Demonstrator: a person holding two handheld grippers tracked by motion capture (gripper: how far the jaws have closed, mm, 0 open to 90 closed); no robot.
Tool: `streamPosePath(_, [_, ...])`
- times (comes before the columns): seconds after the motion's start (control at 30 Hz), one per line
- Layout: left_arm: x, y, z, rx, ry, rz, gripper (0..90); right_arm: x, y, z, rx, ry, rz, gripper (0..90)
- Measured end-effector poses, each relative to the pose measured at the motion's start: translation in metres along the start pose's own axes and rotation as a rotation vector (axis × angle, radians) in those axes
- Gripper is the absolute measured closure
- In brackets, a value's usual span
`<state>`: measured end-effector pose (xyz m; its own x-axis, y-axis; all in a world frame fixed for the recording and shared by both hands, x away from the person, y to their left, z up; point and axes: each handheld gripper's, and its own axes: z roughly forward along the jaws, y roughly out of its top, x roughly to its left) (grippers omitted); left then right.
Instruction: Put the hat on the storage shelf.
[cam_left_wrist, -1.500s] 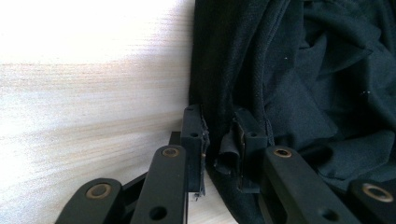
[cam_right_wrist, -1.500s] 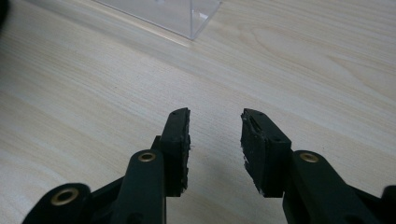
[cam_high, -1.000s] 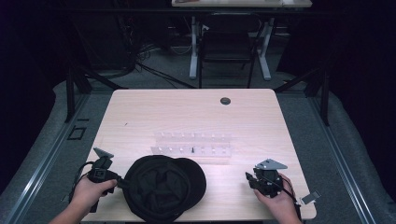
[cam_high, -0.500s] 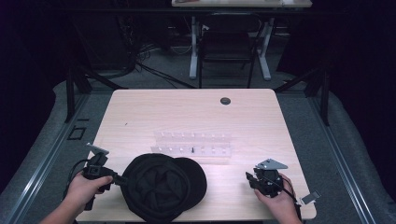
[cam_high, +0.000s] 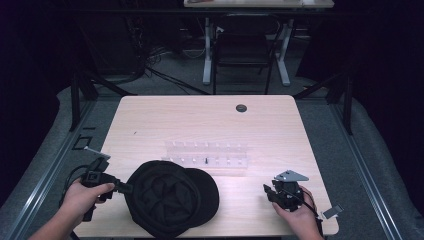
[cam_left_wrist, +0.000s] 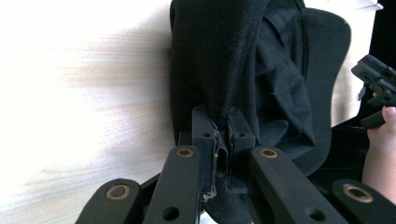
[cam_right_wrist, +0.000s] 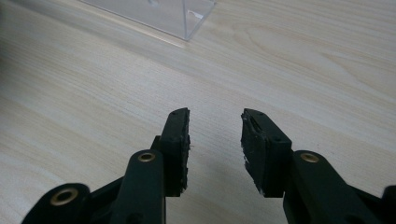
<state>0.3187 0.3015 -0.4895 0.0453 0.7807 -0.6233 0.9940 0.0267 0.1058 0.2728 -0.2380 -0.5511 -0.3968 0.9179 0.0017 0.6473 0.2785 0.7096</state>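
Note:
A black cap (cam_high: 170, 195) lies near the table's front edge, inside up, its brim pointing right. My left gripper (cam_high: 122, 187) is shut on the cap's left edge. In the left gripper view the cap's fabric (cam_left_wrist: 224, 70) is pinched between the closed jaws of the left gripper (cam_left_wrist: 219, 140) and its edge is lifted off the wood. My right gripper (cam_high: 268, 192) rests at the front right, held by a hand, apart from the cap. In the right gripper view the right gripper (cam_right_wrist: 215, 140) stands open over bare wood with nothing between the pads.
A clear plastic rack (cam_high: 207, 156) with small pegs lies across the table's middle, just behind the cap; its corner (cam_right_wrist: 187, 18) lies ahead of the right gripper. A round dark grommet (cam_high: 241, 108) sits at the table's far side. Dark floor and table legs lie beyond.
The left hand has risen a little and shifted left, lifting the cap's left edge with it. The right gripper has stayed where it was.

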Motion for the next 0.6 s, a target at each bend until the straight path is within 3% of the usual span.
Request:
streamPosePath(0.23, [-0.009, 0.003, -0.012, -0.003, 0.028, 0.017, 85.7, -0.001, 0.000, -0.001, 0.006, -0.006, -0.005, 61.7])
streamPosePath(0.6, [-0.016, 0.005, -0.030, -0.016, -0.045, 0.008, 85.7, -0.001, 0.000, 0.000, 0.003, -0.006, 0.009, 61.7])
